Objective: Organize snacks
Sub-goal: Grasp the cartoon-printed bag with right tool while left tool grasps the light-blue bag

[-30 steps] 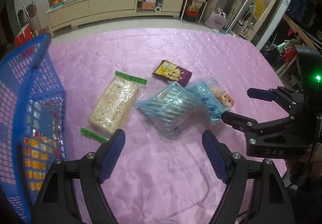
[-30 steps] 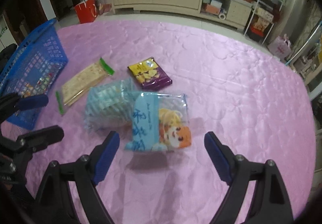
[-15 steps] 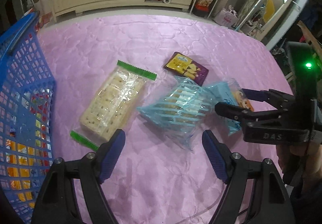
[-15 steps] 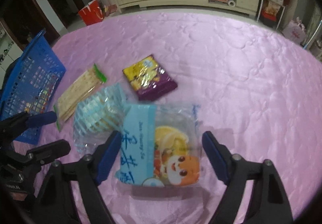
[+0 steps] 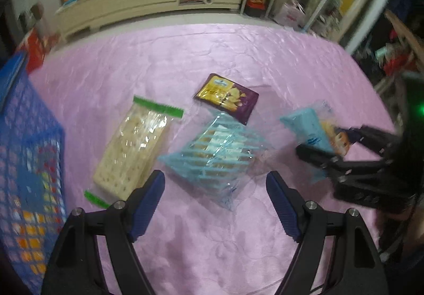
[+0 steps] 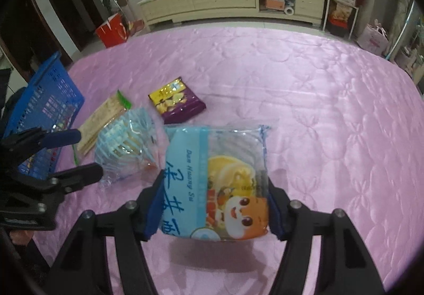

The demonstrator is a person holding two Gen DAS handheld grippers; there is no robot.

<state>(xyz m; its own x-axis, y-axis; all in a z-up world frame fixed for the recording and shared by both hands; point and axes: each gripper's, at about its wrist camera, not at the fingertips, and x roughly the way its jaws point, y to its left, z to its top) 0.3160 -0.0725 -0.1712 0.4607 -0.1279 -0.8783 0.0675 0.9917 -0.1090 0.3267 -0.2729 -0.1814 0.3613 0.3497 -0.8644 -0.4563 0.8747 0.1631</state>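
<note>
A: Now, where is the blue snack bag?

B: Between the jaws of the right gripper, near the middle of the pink quilt. A second ago those jaws stood wide around it; they are closing, and both pads now meet its sides. It appears tilted up off the quilt.

A: And the left gripper?

B: Jaws wide, holding nothing, above the striped bag. It has drifted closer to that bag.

A: The remaining items?

B: The cracker pack and purple packet lie beside it; the blue basket stands at the left edge. Judgement: the grasp looks nearly secure, so transfer to the basket comes next.
</note>
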